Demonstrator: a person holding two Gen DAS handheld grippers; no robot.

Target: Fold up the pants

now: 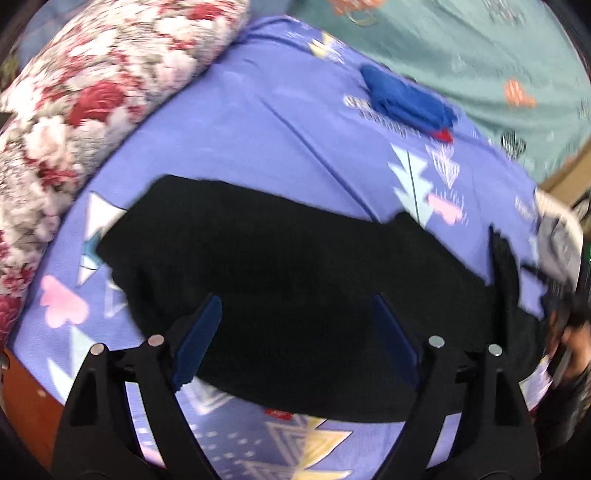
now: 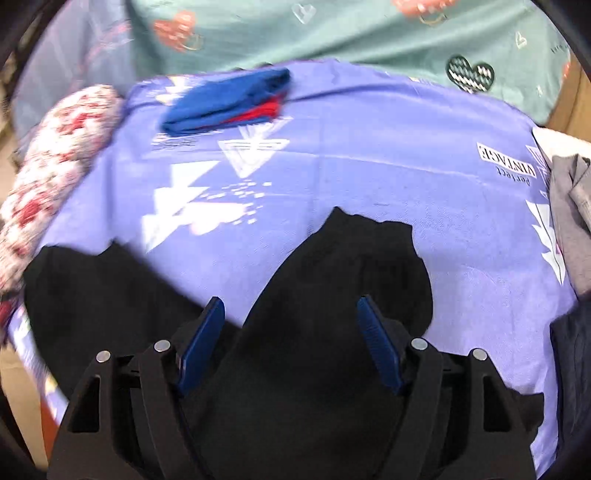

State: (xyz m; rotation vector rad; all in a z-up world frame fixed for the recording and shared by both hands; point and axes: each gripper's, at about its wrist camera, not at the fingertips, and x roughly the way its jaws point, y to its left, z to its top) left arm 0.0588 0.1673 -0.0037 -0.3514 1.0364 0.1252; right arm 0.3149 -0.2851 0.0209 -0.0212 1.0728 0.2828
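Observation:
Black pants (image 1: 280,280) lie spread flat on a purple patterned sheet (image 1: 258,122). My left gripper (image 1: 295,306) is open, its blue pads wide apart just above the pants' near part. In the right wrist view the pants (image 2: 332,288) bunch up in a rounded fold under my right gripper (image 2: 291,306), which is open with its jaws wide apart; more black cloth (image 2: 96,291) stretches off to the left. Neither gripper holds anything. The other gripper's body shows at the right edge of the left wrist view (image 1: 561,243).
A folded blue and red garment (image 1: 406,99) lies at the far side of the sheet, also in the right wrist view (image 2: 229,103). A floral pillow (image 1: 74,122) lies left. Teal bedding (image 2: 332,33) is behind. Grey clothes (image 2: 572,206) pile at right.

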